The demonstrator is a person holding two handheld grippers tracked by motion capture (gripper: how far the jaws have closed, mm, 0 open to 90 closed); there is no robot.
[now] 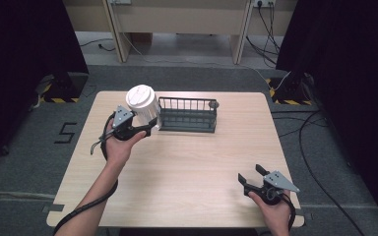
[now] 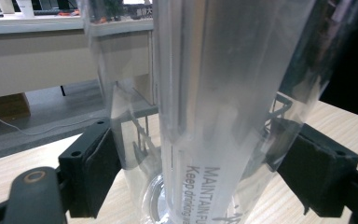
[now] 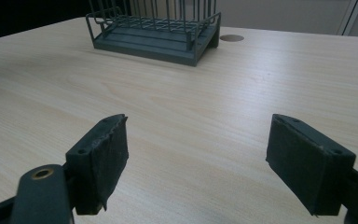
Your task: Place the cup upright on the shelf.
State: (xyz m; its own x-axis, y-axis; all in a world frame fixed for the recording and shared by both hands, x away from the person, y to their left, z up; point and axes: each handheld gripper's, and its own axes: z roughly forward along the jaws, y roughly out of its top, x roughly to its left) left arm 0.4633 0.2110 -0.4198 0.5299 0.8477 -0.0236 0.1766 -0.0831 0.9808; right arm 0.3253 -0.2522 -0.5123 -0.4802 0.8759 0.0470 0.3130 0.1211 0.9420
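A clear plastic cup [image 1: 144,110] with a white lid stands at the back left of the table, just left of a dark wire rack [image 1: 187,115]. My left gripper [image 1: 148,125] is shut on the cup's lower wall. In the left gripper view the cup [image 2: 223,116] is between both pads [image 2: 93,172], with printed text near its base. I cannot tell whether its base rests on the table. Near the front right corner my right gripper [image 1: 250,173] stands open with nothing between its fingers. In the right gripper view it [image 3: 196,163] points over bare wood toward the rack [image 3: 154,32].
The light wooden table [image 1: 187,162] has a round cable hole [image 3: 231,38] beside the rack's right end. Dark curtains hang on both sides. Cables lie on the floor to the right, and a pale desk stands behind the table.
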